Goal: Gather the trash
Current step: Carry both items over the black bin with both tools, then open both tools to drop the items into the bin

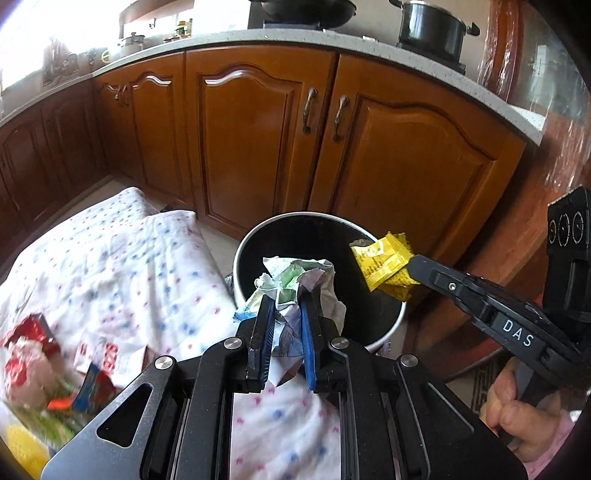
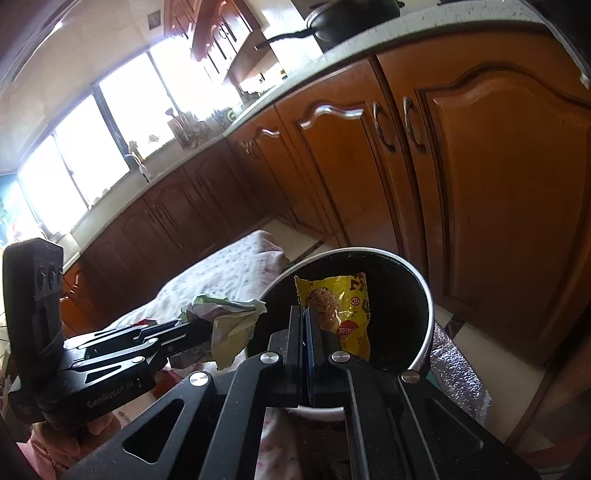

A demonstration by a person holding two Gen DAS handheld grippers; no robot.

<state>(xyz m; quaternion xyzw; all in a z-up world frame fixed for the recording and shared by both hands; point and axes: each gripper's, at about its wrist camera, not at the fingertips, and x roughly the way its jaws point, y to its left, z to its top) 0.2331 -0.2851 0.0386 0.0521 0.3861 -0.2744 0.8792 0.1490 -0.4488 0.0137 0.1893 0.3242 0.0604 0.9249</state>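
Kitchen: glossy orange-brown wooden cabinets [image 1: 258,122] with arched panels and metal handles, a speckled pale counter [image 1: 221,40] above carrying a dark pot [image 1: 430,26]. My desk [image 1: 122,258] is draped in a soft white cloth dotted blue and pink; blurred red and blue packaging [image 1: 33,350] lies at its near left corner. Just beside it stands a round trash bin [image 1: 240,258], pale rim, black inside. My left gripper [image 1: 286,332] has its jaws narrow, clamped on crumpled paper [image 1: 295,280] at the bin's edge. My right gripper [image 2: 308,325] has jaws closed on a shiny yellow wrapper [image 2: 347,306], held over the bin's mouth.
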